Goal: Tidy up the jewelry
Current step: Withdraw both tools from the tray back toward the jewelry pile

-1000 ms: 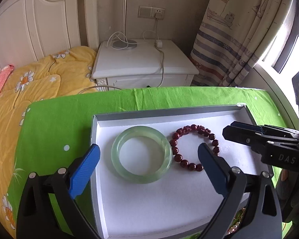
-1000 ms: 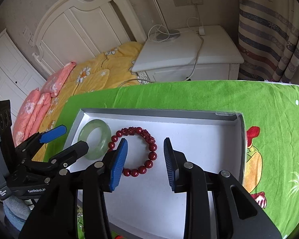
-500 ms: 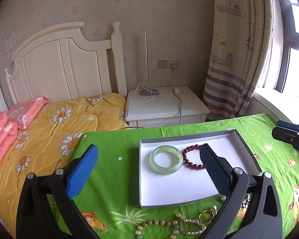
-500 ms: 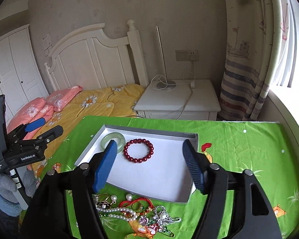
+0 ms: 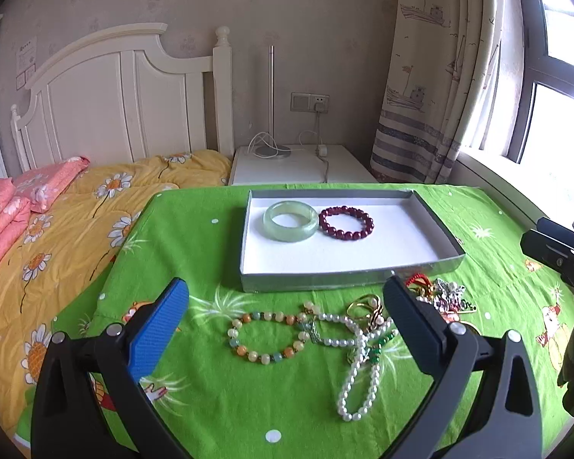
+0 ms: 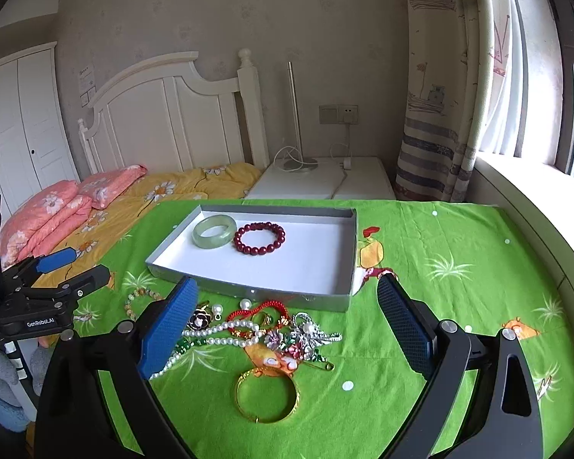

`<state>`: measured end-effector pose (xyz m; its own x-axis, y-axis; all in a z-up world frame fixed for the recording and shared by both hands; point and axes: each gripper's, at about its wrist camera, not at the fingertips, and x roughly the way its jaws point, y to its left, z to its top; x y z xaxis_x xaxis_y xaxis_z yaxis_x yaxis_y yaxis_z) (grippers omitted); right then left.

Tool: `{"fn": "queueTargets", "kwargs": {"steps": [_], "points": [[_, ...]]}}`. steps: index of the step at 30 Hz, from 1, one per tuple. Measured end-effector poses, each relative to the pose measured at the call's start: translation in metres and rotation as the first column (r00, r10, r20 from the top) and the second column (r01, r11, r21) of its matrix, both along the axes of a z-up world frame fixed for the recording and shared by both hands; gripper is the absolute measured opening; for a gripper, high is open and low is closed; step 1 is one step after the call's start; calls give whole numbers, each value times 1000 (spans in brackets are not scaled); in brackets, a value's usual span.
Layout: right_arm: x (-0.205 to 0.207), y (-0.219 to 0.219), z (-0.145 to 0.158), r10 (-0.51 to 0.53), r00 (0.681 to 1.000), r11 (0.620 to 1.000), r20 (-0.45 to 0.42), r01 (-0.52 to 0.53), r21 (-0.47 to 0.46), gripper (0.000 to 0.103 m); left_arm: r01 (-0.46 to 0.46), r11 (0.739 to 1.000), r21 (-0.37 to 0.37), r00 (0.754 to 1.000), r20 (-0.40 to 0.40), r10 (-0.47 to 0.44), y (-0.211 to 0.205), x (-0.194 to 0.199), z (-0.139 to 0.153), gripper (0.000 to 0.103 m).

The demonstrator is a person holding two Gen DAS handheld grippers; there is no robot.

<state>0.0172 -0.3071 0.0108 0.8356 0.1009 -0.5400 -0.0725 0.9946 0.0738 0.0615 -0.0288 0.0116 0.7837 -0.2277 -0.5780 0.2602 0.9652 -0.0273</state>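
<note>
Bangle point(image 5: 291, 220) and red bead bracelet point(image 5: 346, 223) lie in the tray point(image 5: 348, 277); the jewelry pile point(image 6: 256, 334) at lower centre waits. Left gripper point(image 5: 287, 319) gapes empty; right gripper point(image 6: 287, 329) is opening, empty.

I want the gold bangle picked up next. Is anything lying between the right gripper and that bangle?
Nothing visible blocks it. The gold bangle lies alone on the green cloth, just ahead of the right gripper, whose jaws are opening with nothing between them. The tangled jewelry pile sits beyond the bangle, toward the tray.
</note>
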Motion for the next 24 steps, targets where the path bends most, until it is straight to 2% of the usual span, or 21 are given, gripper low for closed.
{"fn": "queueTargets", "kwargs": {"steps": [9, 15, 18, 20, 24], "points": [[-9, -7, -43, -27, 994, 1000, -106, 27, -6, 89, 17, 1000, 10, 998, -63, -16, 5, -23, -44, 101], [-4, -5, -73, -30, 979, 999, -201, 27, -21, 82, -1, 1000, 17, 992, -125, 3, 14, -26, -70, 101], [-1, -1, -83, -26, 971, 999, -239, 17, -41, 74, -5, 1000, -1, 988, -154, 4, 19, -20, -73, 101], [1, 2, -88, -20, 965, 998, -260, 5, -59, 64, -18, 1000, 19, 988, -156, 21, 21, -15, -72, 101], [4, 3, -93, -21, 958, 997, -287, -1, -76, 51, -41, 998, 47, 986, -160, 48, 27, -4, -71, 101]]}}
